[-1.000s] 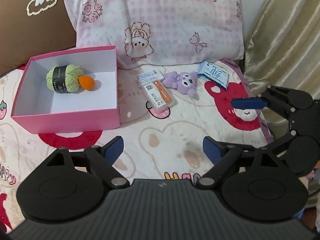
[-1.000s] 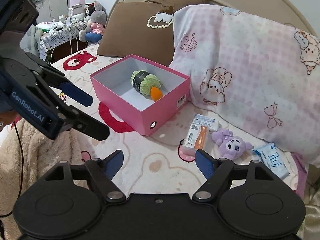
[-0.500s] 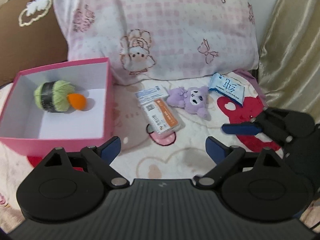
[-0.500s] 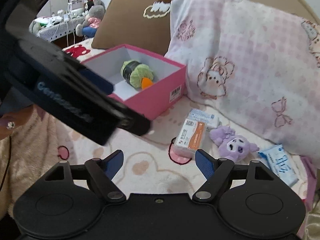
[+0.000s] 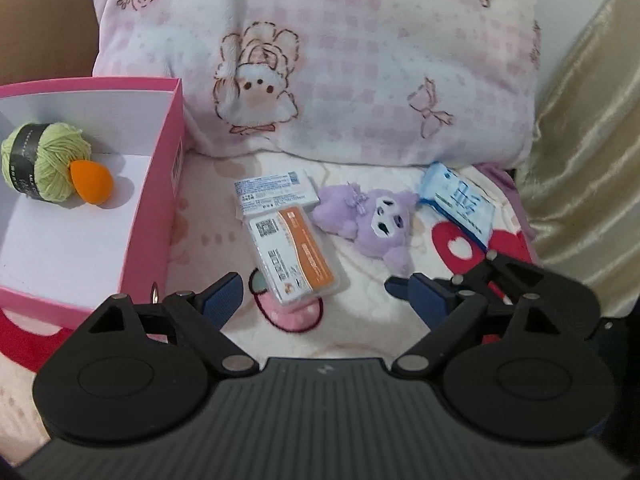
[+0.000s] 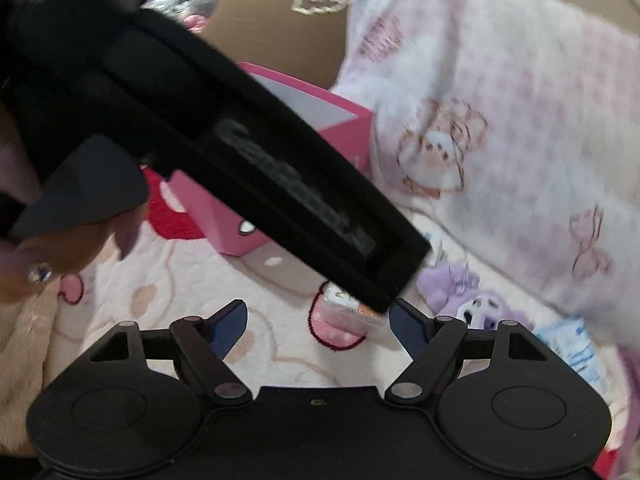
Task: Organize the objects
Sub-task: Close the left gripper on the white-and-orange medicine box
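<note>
An open pink box (image 5: 158, 216) at the left holds a green yarn ball (image 5: 42, 162) and an orange sponge (image 5: 93, 182). On the bed lie an orange-and-white packet (image 5: 294, 256), a white packet (image 5: 276, 192), a purple plush (image 5: 370, 220) and a blue tissue pack (image 5: 460, 200). My left gripper (image 5: 320, 298) is open, just in front of the orange-and-white packet. My right gripper (image 6: 318, 326) is open and empty; in its view the left gripper's body (image 6: 256, 160) hides most of the box (image 6: 348, 120) and packets. The plush (image 6: 472, 296) shows at its right.
A pink checked pillow (image 5: 340, 60) lies behind the objects, a brown pillow (image 5: 44, 20) at the far left, a gold curtain (image 5: 588, 140) at the right. The right gripper's fingers (image 5: 428, 296) show low right in the left wrist view.
Both grippers have moved forward toward the packets and plush. The left gripper has swung across the right wrist view and now blocks most of it.
</note>
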